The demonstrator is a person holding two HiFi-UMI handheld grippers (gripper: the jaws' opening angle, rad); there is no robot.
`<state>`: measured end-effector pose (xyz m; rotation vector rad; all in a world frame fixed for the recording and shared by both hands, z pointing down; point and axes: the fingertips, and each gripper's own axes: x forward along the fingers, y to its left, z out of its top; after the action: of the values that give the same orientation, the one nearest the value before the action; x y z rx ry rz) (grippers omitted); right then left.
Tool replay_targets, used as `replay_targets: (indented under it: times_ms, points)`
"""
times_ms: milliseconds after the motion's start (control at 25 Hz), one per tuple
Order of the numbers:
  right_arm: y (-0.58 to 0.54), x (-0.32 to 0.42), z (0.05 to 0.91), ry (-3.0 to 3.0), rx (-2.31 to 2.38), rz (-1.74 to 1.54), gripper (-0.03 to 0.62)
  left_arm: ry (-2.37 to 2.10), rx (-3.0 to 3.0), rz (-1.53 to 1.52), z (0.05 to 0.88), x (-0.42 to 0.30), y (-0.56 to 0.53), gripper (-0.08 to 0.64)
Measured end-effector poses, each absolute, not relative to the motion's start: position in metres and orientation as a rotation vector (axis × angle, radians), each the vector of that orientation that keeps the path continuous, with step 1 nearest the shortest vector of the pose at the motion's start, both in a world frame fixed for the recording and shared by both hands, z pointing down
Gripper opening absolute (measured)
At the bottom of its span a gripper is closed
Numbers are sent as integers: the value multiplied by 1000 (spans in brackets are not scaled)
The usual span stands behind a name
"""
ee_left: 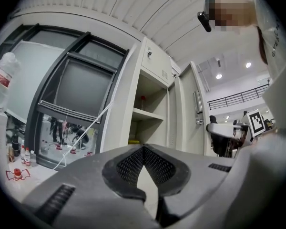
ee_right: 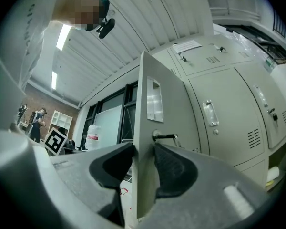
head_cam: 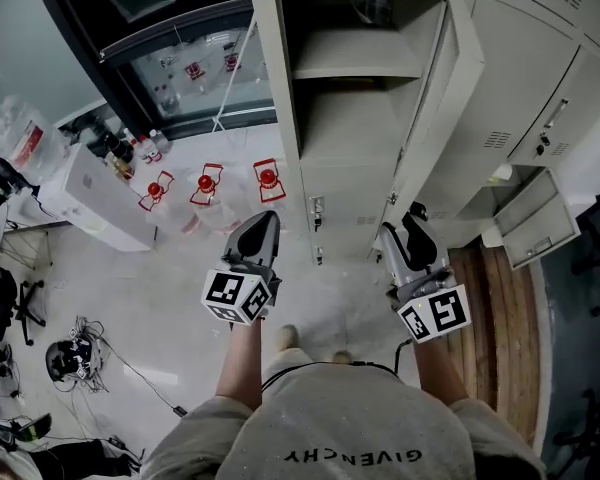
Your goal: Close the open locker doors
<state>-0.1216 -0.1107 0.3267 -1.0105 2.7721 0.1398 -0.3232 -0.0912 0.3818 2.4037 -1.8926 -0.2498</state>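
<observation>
**Gripper state.** The right gripper (ee_right: pixel 144 157) is clenched on the free edge of the tall open door (ee_right: pixel 150 80), with one pad on each face. The grip sits just below the key (ee_right: pixel 166 137) that sticks out of the lock. The left gripper (ee_left: pixel 143 149) has its jaws pressed together with nothing between them. It hangs near the left post of the locker (head_cam: pixel 280 88).

**Position of the work.** In the head view the door (head_cam: pixel 450 78) stands swung out to the right of the open compartment. The shelf (head_cam: pixel 355 63) inside is exposed. A second, smaller door (head_cam: pixel 535 218) hangs open low at the far right, well apart from both grippers.

**Hazards.**
- The grip holds only a thin sheet edge, so a fast swing could probably pull the door out of the pads.
- If the jaws ride the edge all the way home, the inner pad could be trapped between door and frame.
- The key is close to the outer pad, and an upward slide could knock it.
- The smaller door is easy to overlook.
</observation>
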Motion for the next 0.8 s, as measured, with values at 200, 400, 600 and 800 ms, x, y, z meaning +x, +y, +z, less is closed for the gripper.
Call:
replay_targets:
  times_ms: [200,400,600,800]
  points:
    - [-117,-157,329,2775,-1030,161,140,-1857,2431,-268,381,-352,-108,-3]
    - [-128,-193,331,2775,-1058,160,138,-1822,2454,-272,382,-384,-122,-3]
    - [-141,-220,333,2761,-1087,144,137,-1801,2452,-273,388,-410,-131,-3]
    - [-157,-245,334,2749,-1094,111,135,-1787,2452,-272,392,-435,-140,-3]
